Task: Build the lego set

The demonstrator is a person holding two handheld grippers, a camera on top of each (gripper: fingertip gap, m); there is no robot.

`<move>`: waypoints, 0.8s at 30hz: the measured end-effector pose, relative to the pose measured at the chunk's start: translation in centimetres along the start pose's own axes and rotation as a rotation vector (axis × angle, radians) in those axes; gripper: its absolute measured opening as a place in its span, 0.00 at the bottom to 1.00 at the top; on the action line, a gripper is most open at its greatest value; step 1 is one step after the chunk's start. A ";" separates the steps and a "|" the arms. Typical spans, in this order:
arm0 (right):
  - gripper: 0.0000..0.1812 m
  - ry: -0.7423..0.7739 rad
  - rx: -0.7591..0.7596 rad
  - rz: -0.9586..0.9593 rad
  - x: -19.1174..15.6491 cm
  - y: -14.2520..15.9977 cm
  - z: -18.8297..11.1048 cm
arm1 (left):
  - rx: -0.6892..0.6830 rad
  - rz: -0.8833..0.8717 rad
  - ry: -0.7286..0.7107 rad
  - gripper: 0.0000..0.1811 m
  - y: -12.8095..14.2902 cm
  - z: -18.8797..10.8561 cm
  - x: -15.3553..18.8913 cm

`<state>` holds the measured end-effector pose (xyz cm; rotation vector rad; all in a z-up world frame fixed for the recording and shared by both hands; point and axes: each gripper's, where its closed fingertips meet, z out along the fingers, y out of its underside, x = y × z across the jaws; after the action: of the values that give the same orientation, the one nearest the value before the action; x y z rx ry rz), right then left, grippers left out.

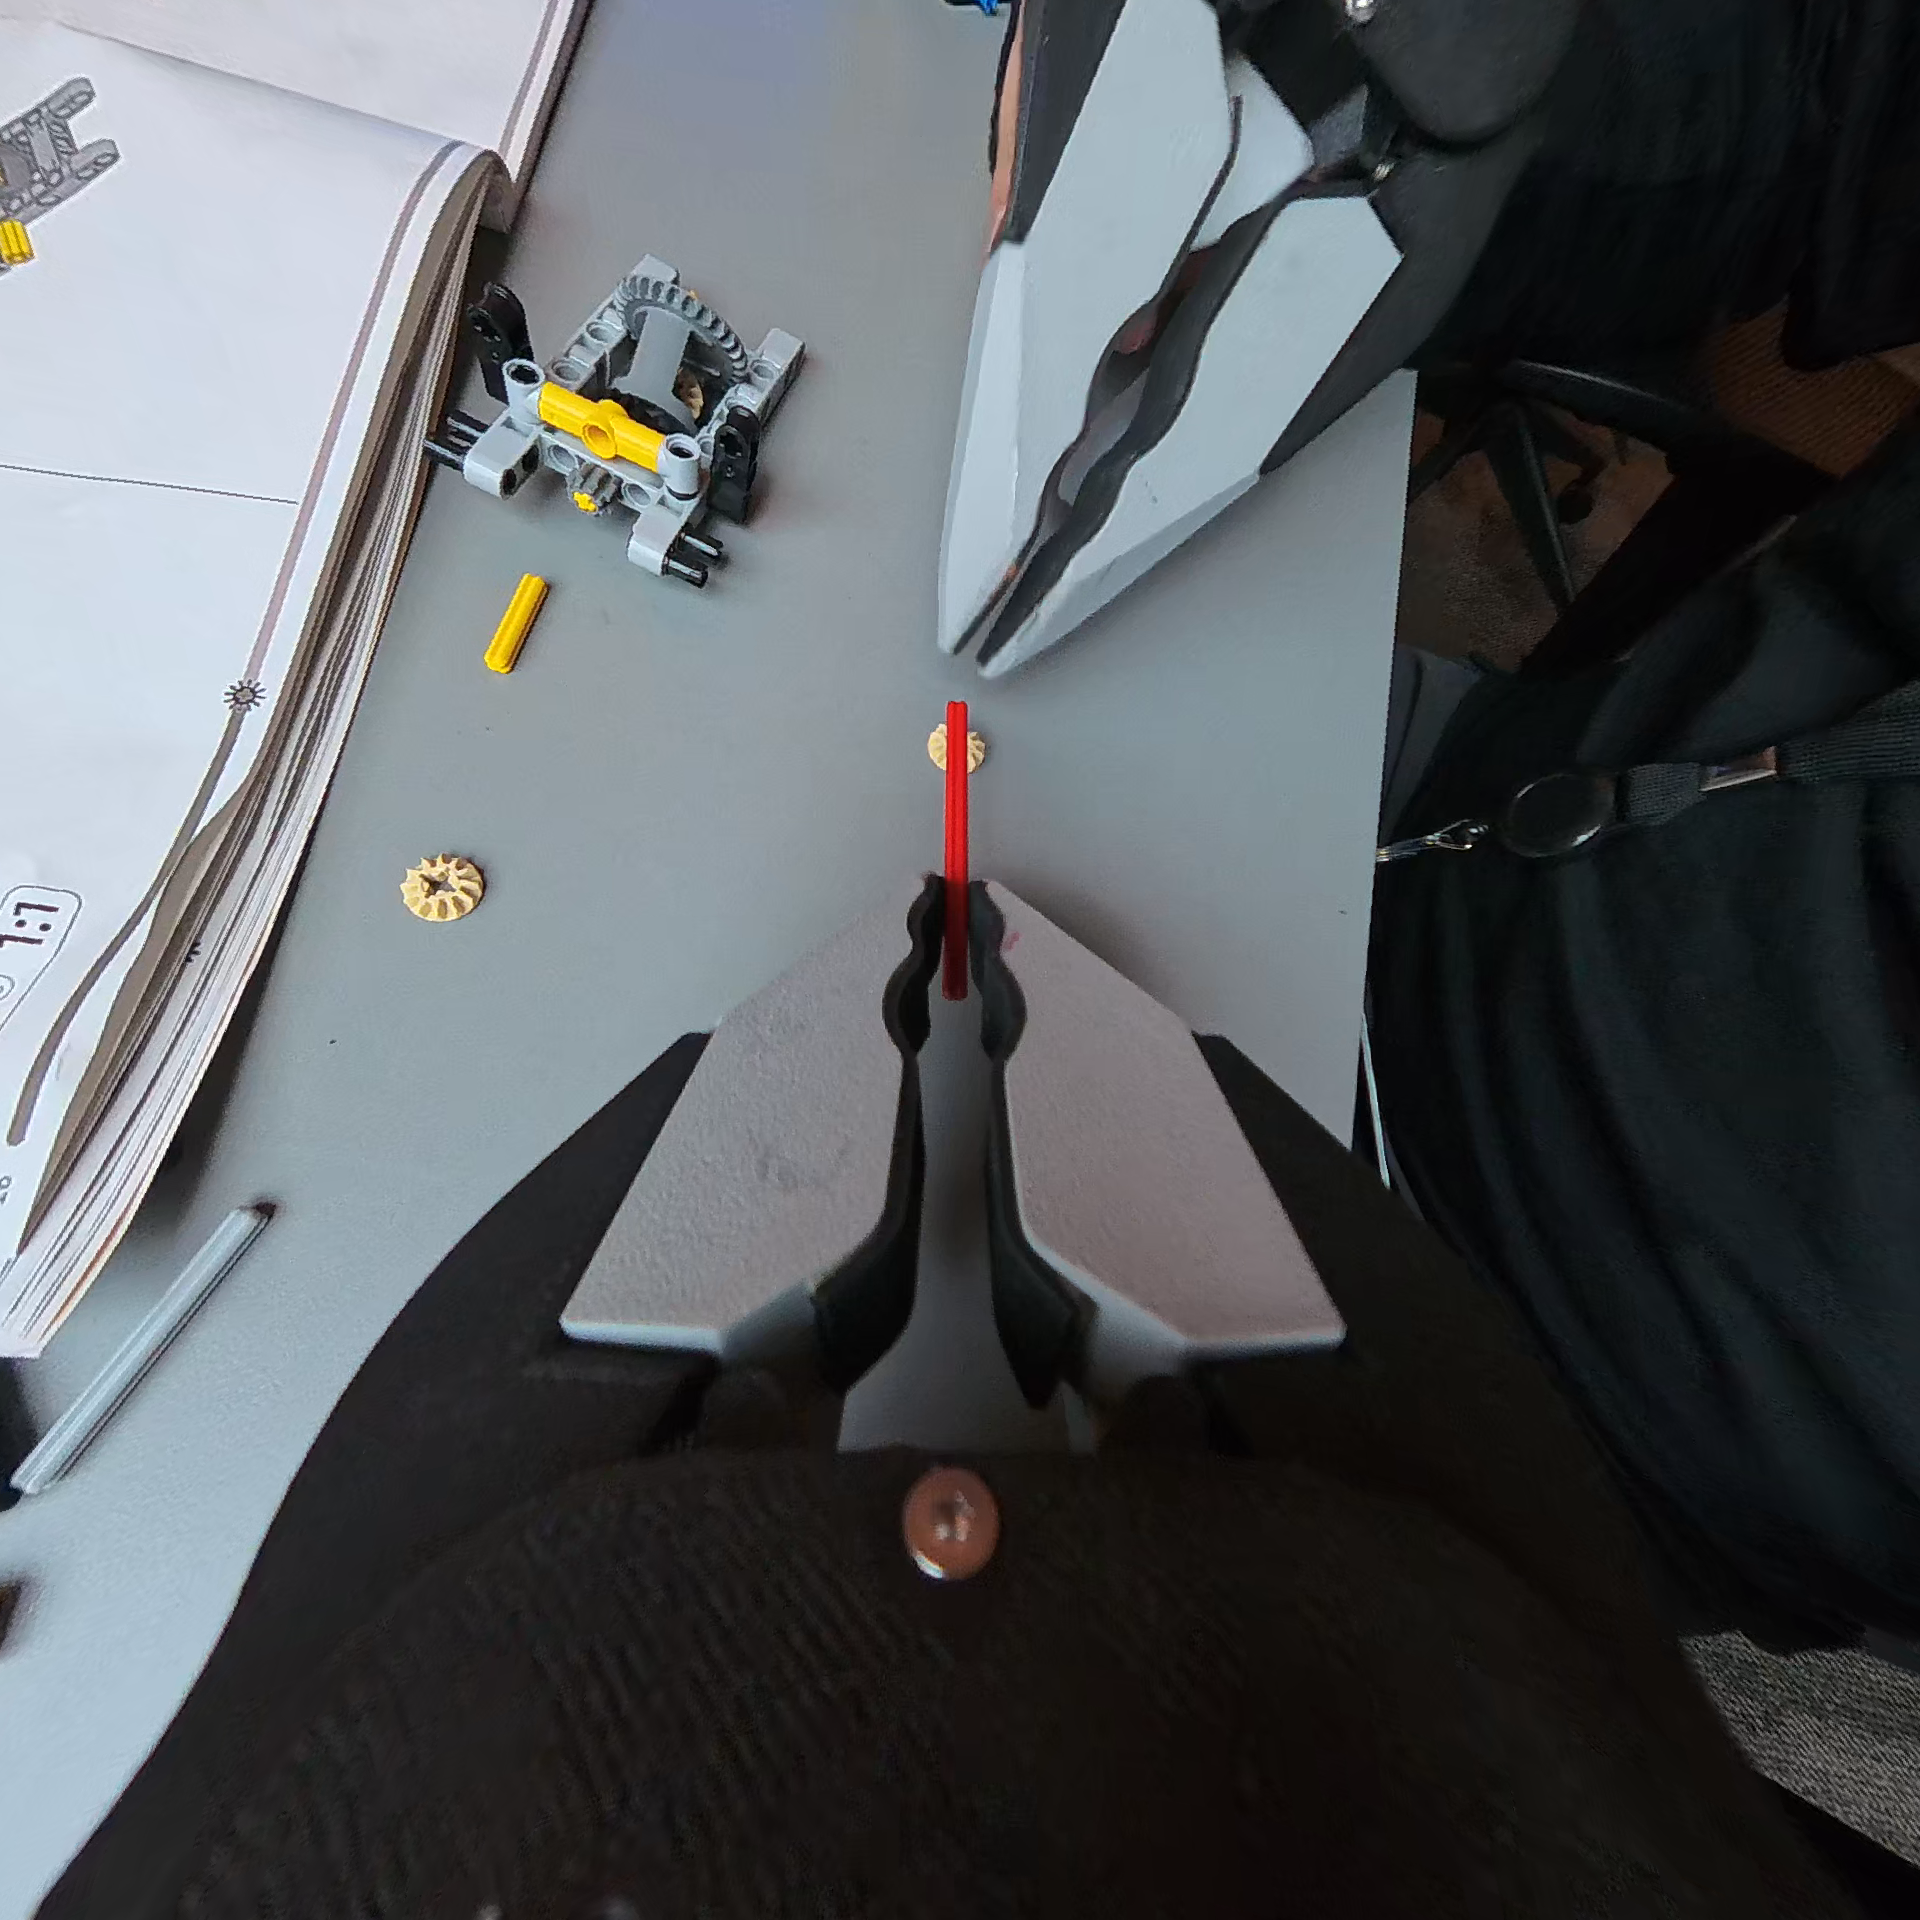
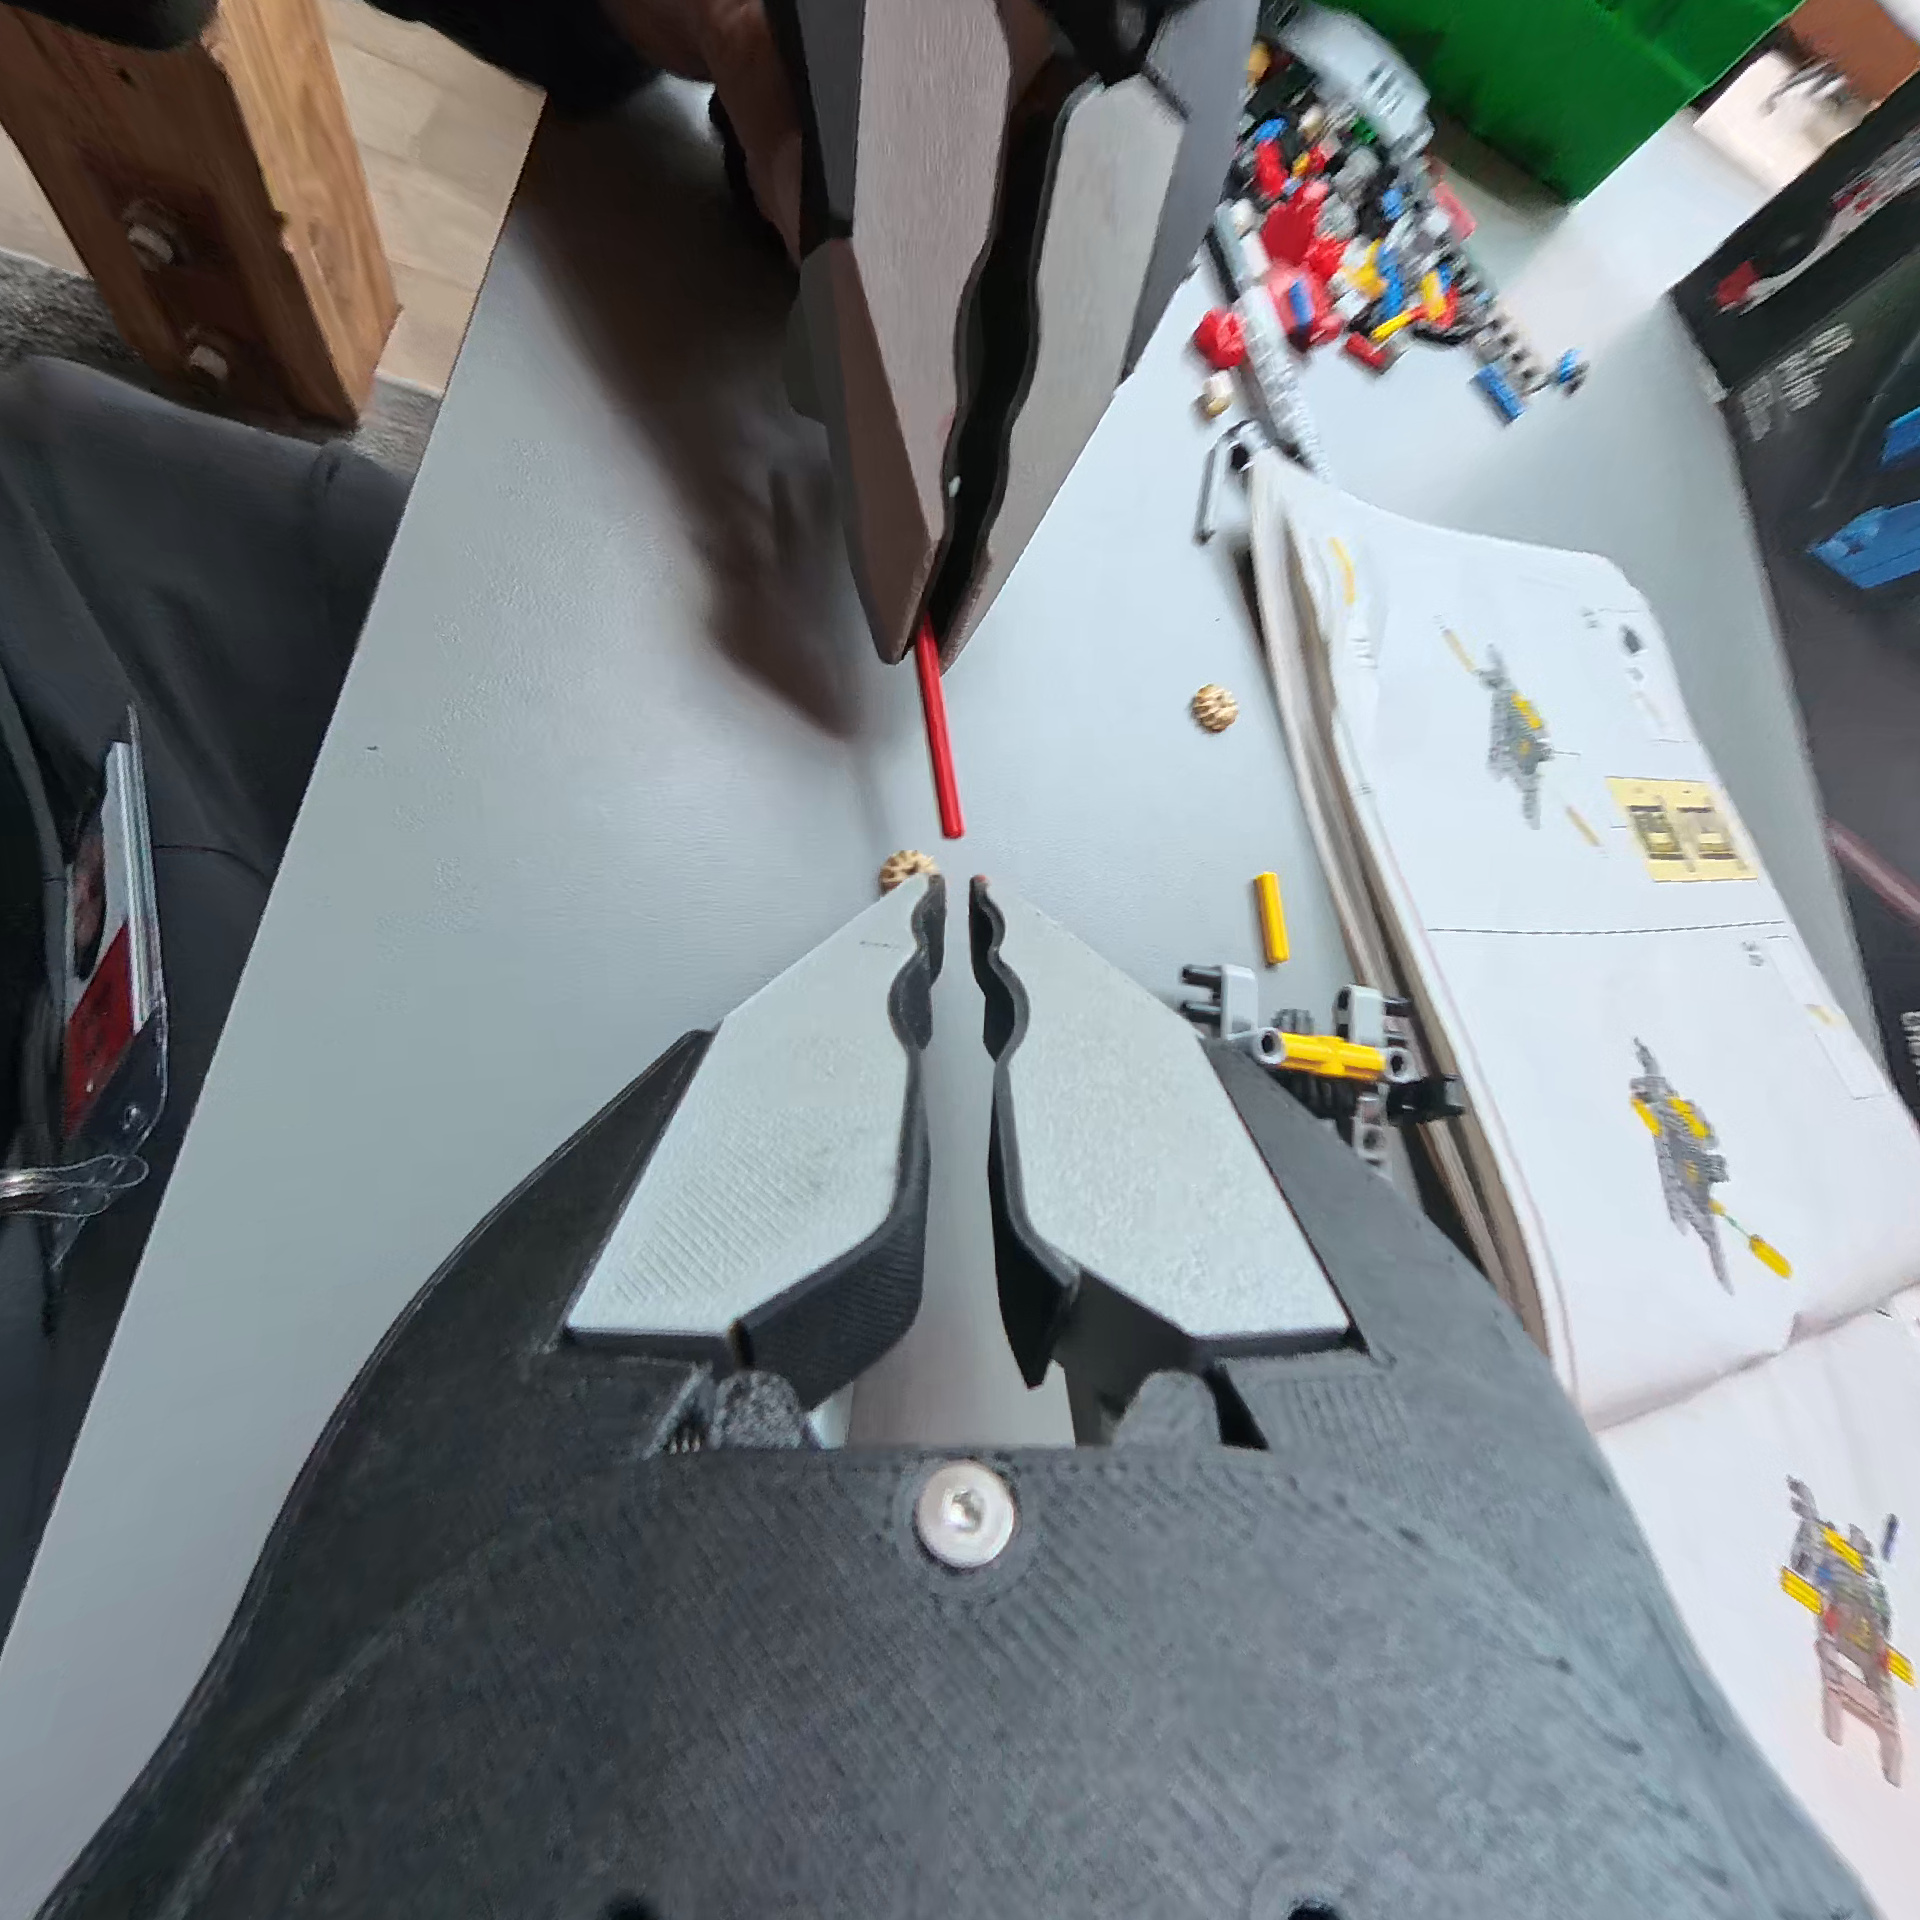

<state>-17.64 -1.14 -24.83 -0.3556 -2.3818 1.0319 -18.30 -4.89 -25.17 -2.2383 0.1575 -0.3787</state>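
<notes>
Grey table (image 1: 675, 727), red axle (image 1: 956, 800) pinched between left gripper (image 1: 956, 894) fingers

The left gripper (image 1: 956, 894) is holding 1 axle (image 1: 956, 821) that is pointing at the right gripper (image 1: 971, 649) across from it. 1 small gear (image 1: 957, 748) is lying on the table (image 1: 727, 790) under the axle tip, between the 2 grippers. Another gear (image 1: 443, 886) is lying to the left. The short axle (image 1: 515, 622) is sitting between that gear and the part-built model (image 1: 634, 416), which is resting beside the open instruction book (image 1: 208, 520).
</notes>
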 end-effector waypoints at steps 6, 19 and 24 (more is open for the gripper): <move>0.00 0.066 0.057 0.076 2.2 -0.2 -1.3 | 0.012 -0.006 0.002 0.00 -0.1 -0.1 0.0; 0.08 0.188 0.046 0.306 7.9 4.4 -4.6 | 0.027 -0.025 0.017 0.00 -0.3 -0.3 -0.1; 0.08 0.173 0.067 0.342 8.2 4.6 -4.9 | 0.028 -0.029 0.020 0.00 -0.3 -0.3 -0.1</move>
<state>-21.60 8.36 -22.50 -0.8146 -2.1699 1.1738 -18.46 -4.89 -24.76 -2.2121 0.1299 -0.4169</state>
